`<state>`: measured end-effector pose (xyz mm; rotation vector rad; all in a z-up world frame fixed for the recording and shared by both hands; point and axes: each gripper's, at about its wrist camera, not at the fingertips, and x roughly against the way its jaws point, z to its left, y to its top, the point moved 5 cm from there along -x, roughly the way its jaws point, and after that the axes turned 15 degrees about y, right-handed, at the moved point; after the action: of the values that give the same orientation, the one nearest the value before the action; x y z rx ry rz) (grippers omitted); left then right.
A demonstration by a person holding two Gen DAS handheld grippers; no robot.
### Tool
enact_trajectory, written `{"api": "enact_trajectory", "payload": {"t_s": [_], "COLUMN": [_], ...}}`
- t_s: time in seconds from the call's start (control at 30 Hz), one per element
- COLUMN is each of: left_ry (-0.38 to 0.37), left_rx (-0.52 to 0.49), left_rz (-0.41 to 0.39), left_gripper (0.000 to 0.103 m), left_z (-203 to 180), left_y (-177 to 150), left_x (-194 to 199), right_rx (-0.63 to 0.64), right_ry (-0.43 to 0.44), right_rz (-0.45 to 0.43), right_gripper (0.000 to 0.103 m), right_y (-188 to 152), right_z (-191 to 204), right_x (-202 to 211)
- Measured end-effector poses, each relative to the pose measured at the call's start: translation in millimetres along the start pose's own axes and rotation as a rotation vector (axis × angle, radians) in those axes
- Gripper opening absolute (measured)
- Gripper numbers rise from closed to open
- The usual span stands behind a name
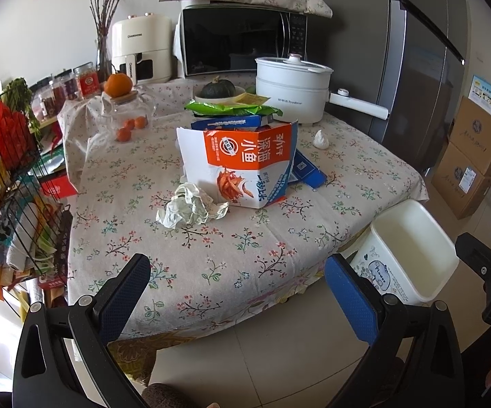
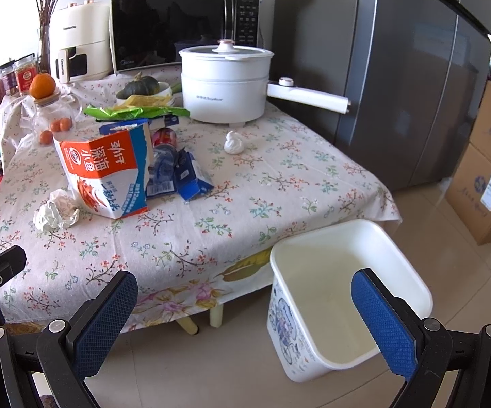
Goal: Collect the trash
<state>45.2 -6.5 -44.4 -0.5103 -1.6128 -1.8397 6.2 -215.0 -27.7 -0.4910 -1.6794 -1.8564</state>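
Note:
Trash lies on a low table with a floral cloth point(image 1: 184, 272) point(image 2: 279, 183). An orange-and-white snack carton point(image 1: 242, 166) point(image 2: 105, 176) stands in the middle, a green wrapper point(image 1: 231, 108) point(image 2: 133, 112) on top behind it. Crumpled paper point(image 1: 191, 207) point(image 2: 56, 212) lies to its left, blue packaging point(image 1: 308, 170) point(image 2: 191, 176) to its right, a white tissue wad point(image 1: 321, 140) point(image 2: 233, 144) farther right. A white bin point(image 1: 412, 251) point(image 2: 344, 292) stands on the floor at the table's right corner. My left gripper point(image 1: 238, 292) is open before the table's front edge. My right gripper point(image 2: 245, 319) is open above the bin's near side.
A white electric pot point(image 1: 293, 88) point(image 2: 225, 85), a microwave point(image 1: 242, 40), an air fryer point(image 1: 141, 51), a squash and a glass jar with oranges point(image 1: 126, 112) stand at the back. A wire rack point(image 1: 10, 176) is on the left. A grey fridge point(image 2: 415, 78) and cardboard boxes point(image 2: 490, 170) are on the right.

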Motion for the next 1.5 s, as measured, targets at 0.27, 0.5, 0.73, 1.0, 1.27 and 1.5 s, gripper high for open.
{"api": "enact_trajectory", "payload": {"t_s": [0.27, 0.5, 0.73, 1.0, 1.27, 1.5], "left_ry": [-0.085, -0.100, -0.145, -0.066, 0.013, -0.012], "left_rx": [-0.004, 0.000, 0.131, 0.174, 0.200, 0.213], "left_rz": [0.034, 0.086, 0.177, 0.286, 0.323, 0.331], "left_gripper": [0.103, 0.103, 0.098, 0.078, 0.042, 0.023], "left_z": [-2, -1, 1, -22, -8, 18], "left_y": [17, 49, 102, 135, 125, 99], "left_x": [-7, -33, -80, -137, -158, -152], "right_rx": [-0.018, 0.054, 0.061, -0.006, -0.050, -0.118], "right_ry": [0.019, 0.003, 0.067, 0.136, 0.179, 0.233], "right_rz": [0.007, 0.059, 0.122, 0.201, 0.204, 0.217], "right_gripper": [0.103, 0.103, 0.103, 0.103, 0.103, 0.103], "right_y": [27, 59, 86, 84, 103, 103], "right_z": [-18, -42, -51, -68, -73, -68], "right_x": [2, -17, -60, -109, -130, -135]}}
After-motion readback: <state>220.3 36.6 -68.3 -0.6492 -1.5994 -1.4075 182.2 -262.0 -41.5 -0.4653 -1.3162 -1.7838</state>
